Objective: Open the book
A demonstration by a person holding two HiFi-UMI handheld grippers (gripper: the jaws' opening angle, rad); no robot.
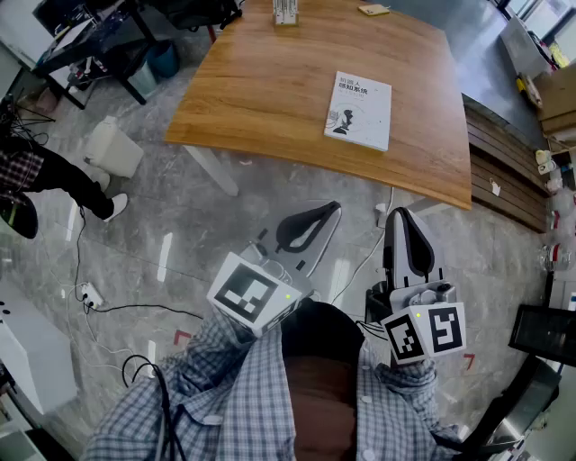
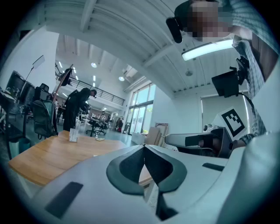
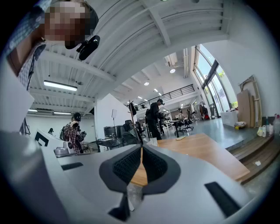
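1. White-covered and lying shut: finding the book (image 1: 358, 110) flat on the wooden table (image 1: 270, 99), near its right edge and nearer the near edge than the far one.
2. Holding the left gripper (image 1: 331, 211) and the right gripper (image 1: 401, 216) level over the floor, short of the table's near edge and well apart from the book; showing both pairs of jaws pressed together, pinching nothing.
3. Judging the approach as the step in hand, with no opening begun; next, probably reaching forward, steadying the book with one gripper and working the other under the cover's free edge.
4. Noting one clear holder (image 1: 285, 12) at the far edge, holding something pale, too small to name.
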